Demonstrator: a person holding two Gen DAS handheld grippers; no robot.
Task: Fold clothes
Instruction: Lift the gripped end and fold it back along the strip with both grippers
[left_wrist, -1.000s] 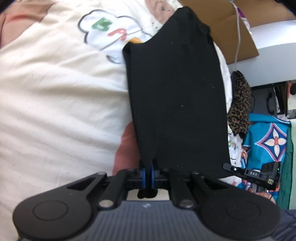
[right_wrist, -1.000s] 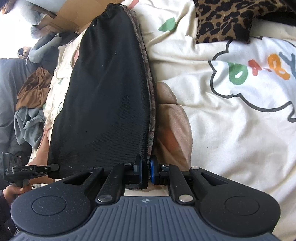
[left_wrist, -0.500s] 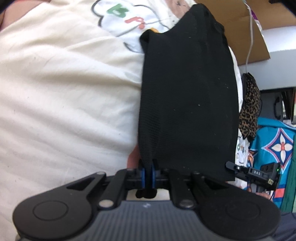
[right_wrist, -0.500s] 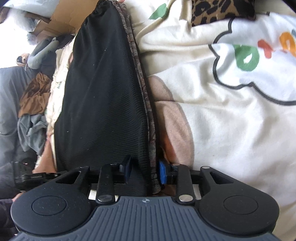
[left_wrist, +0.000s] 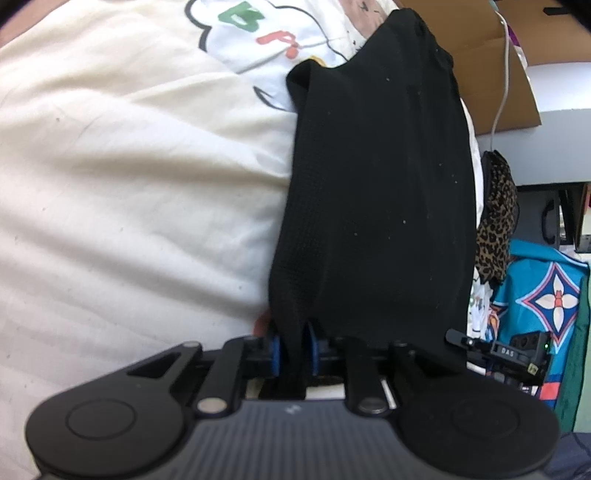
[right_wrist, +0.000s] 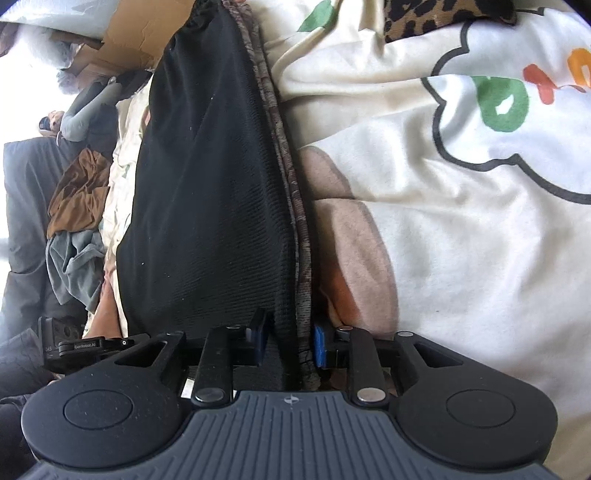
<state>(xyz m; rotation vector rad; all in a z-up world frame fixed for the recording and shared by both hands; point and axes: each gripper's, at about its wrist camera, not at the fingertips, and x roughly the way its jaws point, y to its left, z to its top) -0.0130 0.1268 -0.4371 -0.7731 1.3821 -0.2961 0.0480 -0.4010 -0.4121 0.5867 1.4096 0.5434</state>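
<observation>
A black knit garment lies folded lengthwise on a cream printed quilt. In the left wrist view my left gripper is shut on a bunched strand of its near left corner. The right wrist view shows the same black garment with a brown patterned layer along its right edge. My right gripper is open, and the garment's near right corner lies loose between its blue pads. Each gripper shows at the edge of the other's view.
A leopard-print cloth hangs off the bed's right side, beside a blue patterned fabric. Cardboard stands behind the bed. In the right wrist view a pile of brown and grey clothes lies to the left, with leopard cloth at the top.
The right gripper opened and let go of the garment's corner. The garment came down nearer the quilt. The left pads stand slightly wider apart, cloth still between them.
</observation>
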